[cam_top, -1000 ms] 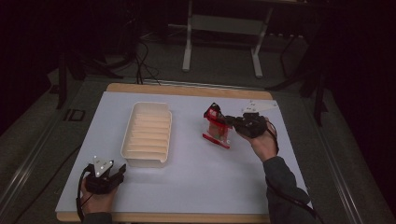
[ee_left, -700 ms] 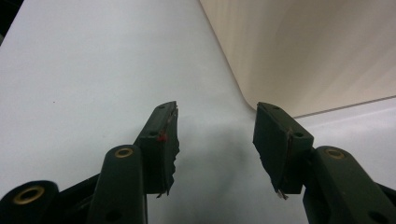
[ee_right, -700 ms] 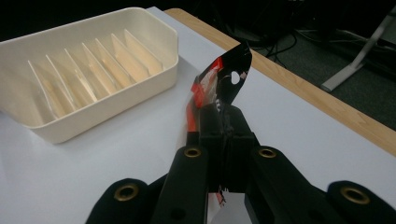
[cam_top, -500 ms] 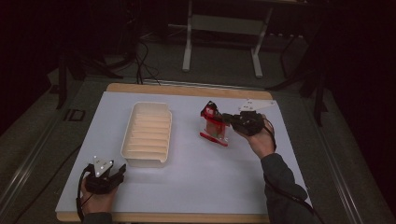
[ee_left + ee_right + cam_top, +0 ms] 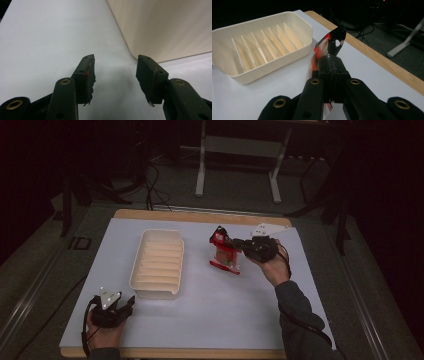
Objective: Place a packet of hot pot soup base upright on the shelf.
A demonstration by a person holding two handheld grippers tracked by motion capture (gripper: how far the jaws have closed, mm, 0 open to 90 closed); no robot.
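A red and black snack packet (image 5: 225, 255) hangs above the white table, pinched near its top edge by my right gripper (image 5: 240, 246). In the right gripper view the jaws are pressed together on the packet (image 5: 329, 46), whose black top corner sticks up past them. A cream tray (image 5: 157, 264) with several upright dividers stands left of the packet, and its dividers (image 5: 264, 47) lie beyond my right jaws. My left gripper (image 5: 127, 304) rests near the table's front left corner, open with nothing between its fingers (image 5: 87, 72); the tray's rounded corner (image 5: 155, 30) is just ahead of it.
The white table mat (image 5: 220, 315) has bare room in front of the tray and packet. A wooden table edge (image 5: 384, 60) runs behind the packet. Beyond the table stand a metal frame's legs (image 5: 272, 175) and loose cables (image 5: 150, 180) on the dark floor.
My right gripper has carried the packet a little to the left, toward the tray. The left gripper has stayed put.
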